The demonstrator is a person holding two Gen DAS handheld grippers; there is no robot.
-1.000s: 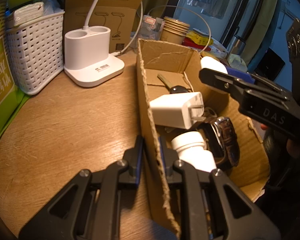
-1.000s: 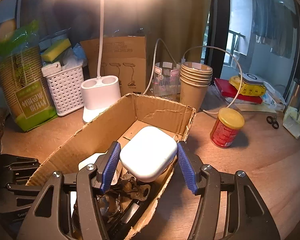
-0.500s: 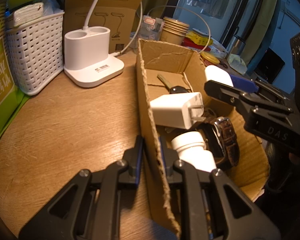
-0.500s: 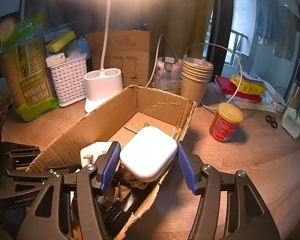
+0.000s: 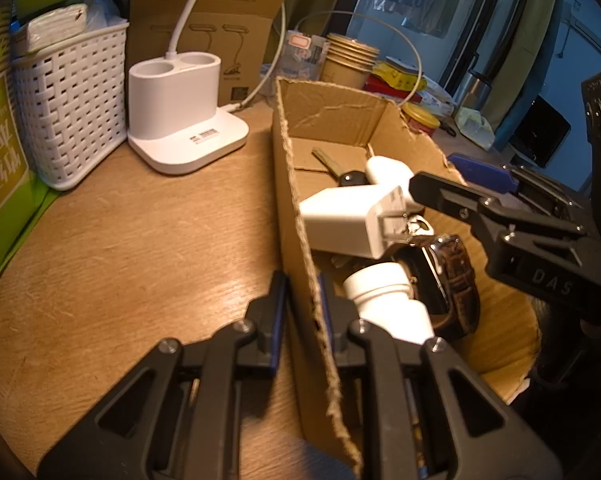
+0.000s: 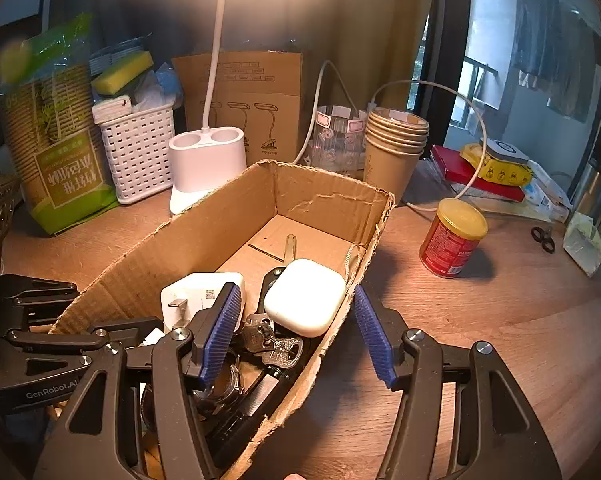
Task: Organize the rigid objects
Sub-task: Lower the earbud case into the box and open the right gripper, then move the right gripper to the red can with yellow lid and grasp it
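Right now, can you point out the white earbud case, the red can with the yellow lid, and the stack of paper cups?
white earbud case (image 6: 304,298), right wrist view, middle of its smooth top.
red can (image 6: 448,249), right wrist view, red label on its side.
stack of paper cups (image 6: 394,160), right wrist view, side of the outer cup.

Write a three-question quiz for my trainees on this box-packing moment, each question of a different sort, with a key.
1. True or false: the left gripper is clamped on the wall of the cardboard box.
2. Where does the white earbud case lie? A in the box; B beside the red can; C in the white basket.
3. Fill in: the right gripper is ____, its fingers apart on either side of the box's right wall.

Key: 1 true; 2 A; 3 open.
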